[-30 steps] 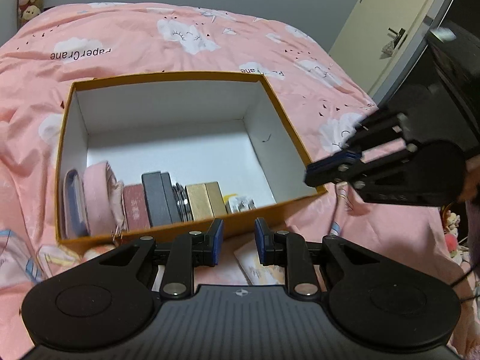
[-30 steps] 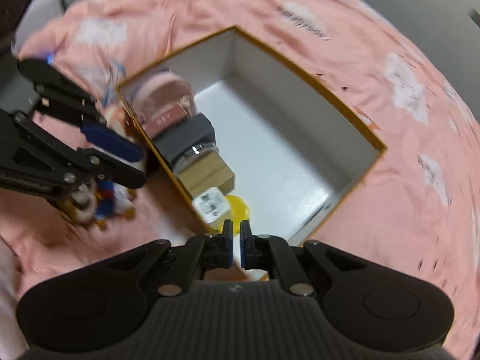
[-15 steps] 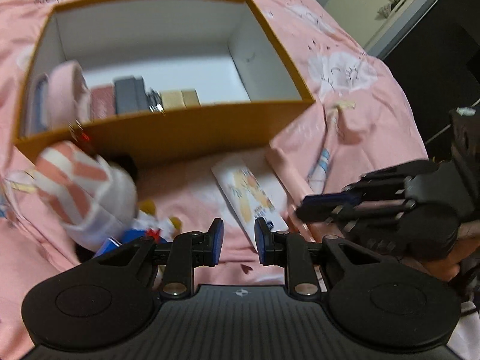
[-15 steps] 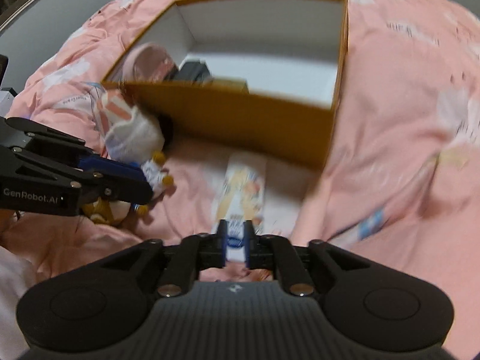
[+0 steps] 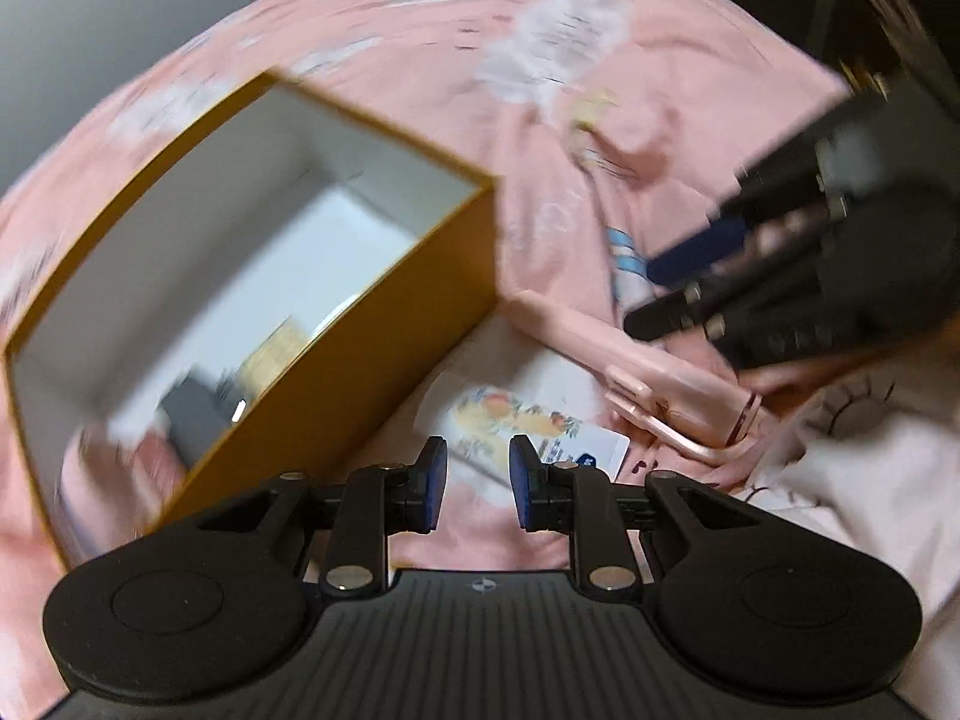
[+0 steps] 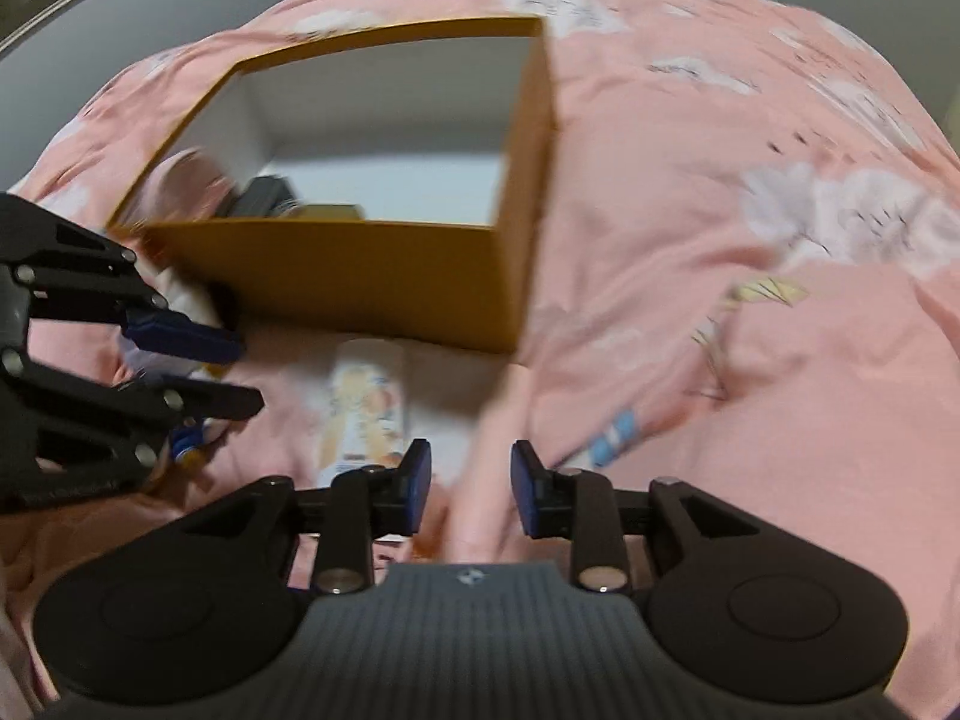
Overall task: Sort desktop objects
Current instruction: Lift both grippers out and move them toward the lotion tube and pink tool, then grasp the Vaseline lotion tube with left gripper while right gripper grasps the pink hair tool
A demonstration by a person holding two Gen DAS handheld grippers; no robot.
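Note:
An orange box [image 5: 336,324] with a white inside stands on the pink bedspread and holds several small items at one end. In front of it lie a white packet with a cartoon print [image 5: 522,420] and a pink stick-like object [image 5: 630,354]. My left gripper [image 5: 477,477] hovers over the packet, open with nothing between its fingers. The jaws of my right gripper [image 6: 471,480] are opening; the pink stick [image 6: 486,480], blurred, lies under the gap, and the pads do not press on it. The packet [image 6: 366,408] is left of it, beside the left gripper [image 6: 249,375]. From the left wrist view, the right gripper [image 5: 645,294] hangs above the stick.
A plush toy [image 6: 186,450] lies partly hidden under the left gripper, near the box [image 6: 384,264]. The pink bedspread [image 6: 750,360] with cloud prints spreads wide to the right. Dark furniture [image 5: 888,12] stands at the bed's far edge.
The right jaws went from shut to parted. Both grippers came down from over the box to the bedspread in front of it and rolled, so the box now sits tilted in both views.

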